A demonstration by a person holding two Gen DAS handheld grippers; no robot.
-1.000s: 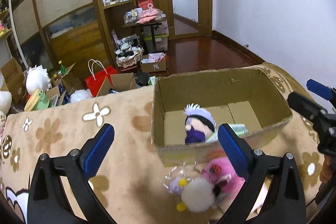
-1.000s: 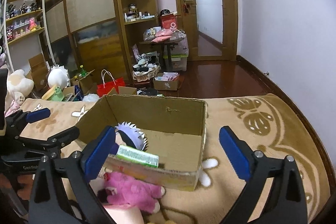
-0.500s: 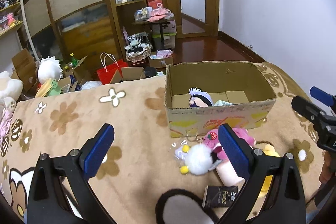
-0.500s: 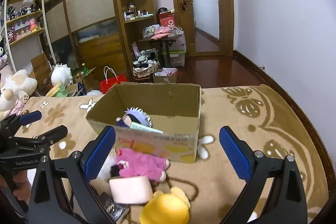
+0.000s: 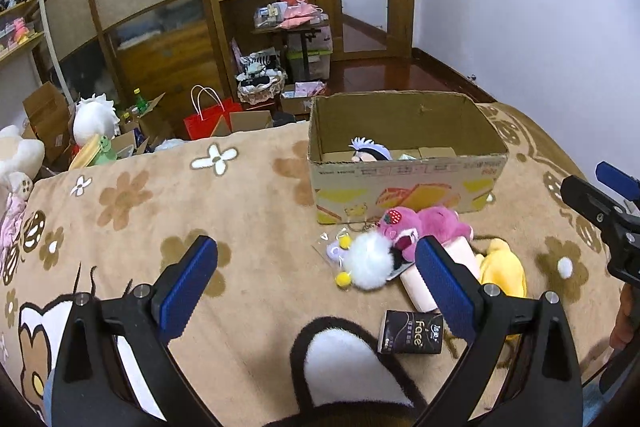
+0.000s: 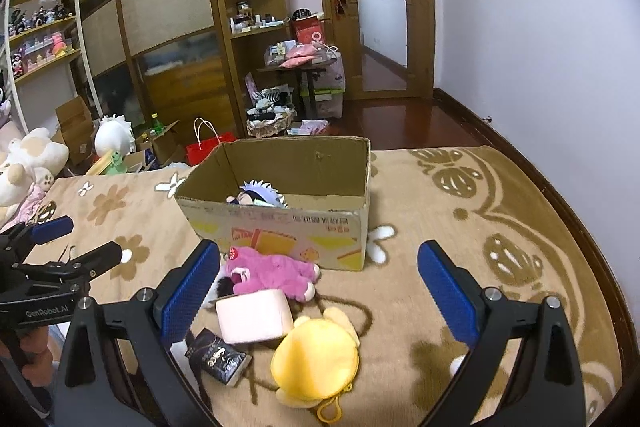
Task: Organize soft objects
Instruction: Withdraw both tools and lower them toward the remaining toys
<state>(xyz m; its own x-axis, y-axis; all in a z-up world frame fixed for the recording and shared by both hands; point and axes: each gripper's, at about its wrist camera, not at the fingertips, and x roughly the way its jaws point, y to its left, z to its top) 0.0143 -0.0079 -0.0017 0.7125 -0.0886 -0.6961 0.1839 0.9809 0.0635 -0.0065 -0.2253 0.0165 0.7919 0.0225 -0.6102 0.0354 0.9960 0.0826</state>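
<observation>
An open cardboard box (image 5: 404, 183) (image 6: 280, 223) stands on the flowered blanket and holds a white-haired doll (image 5: 368, 151) (image 6: 260, 193). In front of it lie a pink plush bear (image 5: 424, 223) (image 6: 272, 269), a white pompom keychain (image 5: 368, 261), a pink tissue pack (image 6: 254, 315), a yellow plush pouch (image 5: 502, 267) (image 6: 318, 357) and a black tissue pack (image 5: 412, 333) (image 6: 218, 357). My left gripper (image 5: 316, 283) is open and empty, held back above the blanket. My right gripper (image 6: 318, 287) is open and empty above the pile.
The bed blanket (image 5: 180, 211) ends at its far edge, with a red bag (image 5: 208, 121), boxes and plush toys (image 5: 94, 115) on the floor beyond. Shelves (image 6: 248, 27) and a door (image 6: 380, 7) stand at the back. A wall (image 6: 540, 47) runs along the right.
Both grippers have pulled back and up from the box. The box now sits farther off and the pile of soft things in front of it has come into view.
</observation>
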